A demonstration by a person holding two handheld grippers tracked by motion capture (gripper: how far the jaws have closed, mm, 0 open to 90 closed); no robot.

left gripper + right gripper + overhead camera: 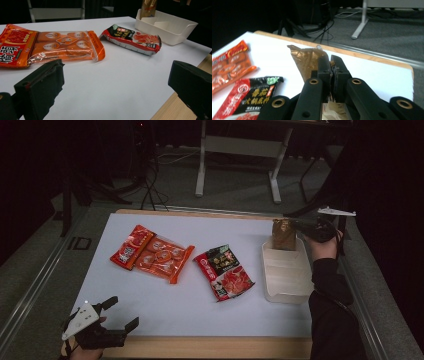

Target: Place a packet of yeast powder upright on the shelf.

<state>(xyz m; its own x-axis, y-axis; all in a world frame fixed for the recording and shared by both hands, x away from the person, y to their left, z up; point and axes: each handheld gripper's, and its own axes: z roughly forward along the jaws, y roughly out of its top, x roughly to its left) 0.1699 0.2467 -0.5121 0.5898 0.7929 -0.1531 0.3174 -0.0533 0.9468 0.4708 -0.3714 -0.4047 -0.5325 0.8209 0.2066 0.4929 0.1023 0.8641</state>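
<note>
My right gripper (298,225) (331,65) is shut on a brown-gold packet (283,234) (308,59) and holds it upright over the far end of a white bin (287,287) (175,30) at the table's right. The packet's lower edge dips into the bin. A red and black packet (223,271) (132,38) (252,97) lies mid-table. An orange clear-window packet (163,258) (67,45) and a red packet (132,246) (12,47) lie overlapping at the left. My left gripper (120,312) (115,92) rests open near the front left edge with nothing between its jaws.
The white mat (165,305) covers a wooden table whose front edge (210,347) shows bare. A white desk frame (240,150) and cables (150,185) stand on the floor beyond the far edge. A metal rail (30,285) runs along the left side.
</note>
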